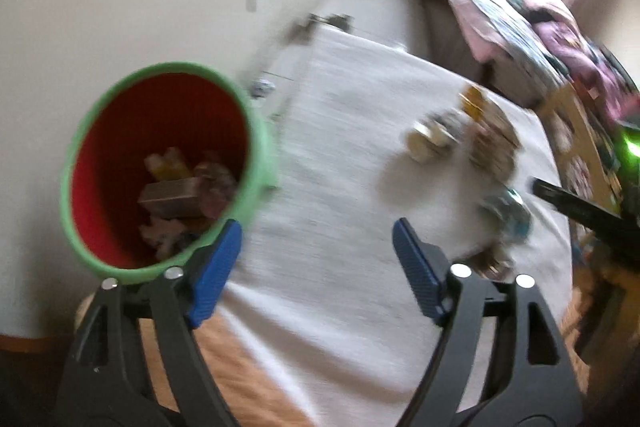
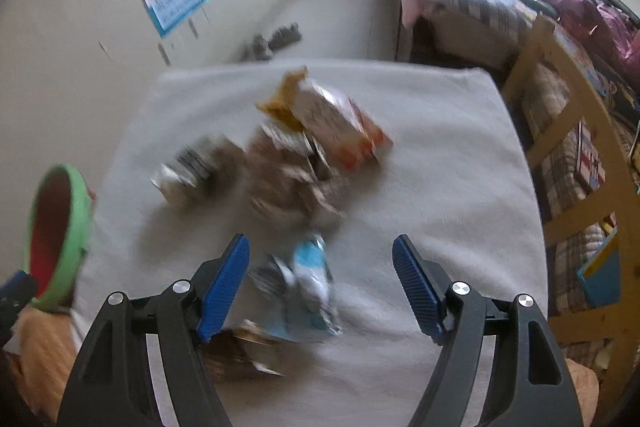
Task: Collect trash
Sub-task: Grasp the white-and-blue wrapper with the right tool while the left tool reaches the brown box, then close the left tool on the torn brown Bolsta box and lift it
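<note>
Right gripper [image 2: 320,279] spread above blue wrapper [image 2: 310,283], bin [image 2: 78,211] leftward

wrappers [image 2: 296,163] motion-blurred, bin [image 2: 56,239] edge-cropped

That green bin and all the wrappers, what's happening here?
Someone is tidying up trash with two grabbers. Both the left gripper and the right gripper are open and hold nothing. The bin already has some trash inside. More wrappers lie on the white cloth, and the right gripper hovers over a blue wrapper.
</note>
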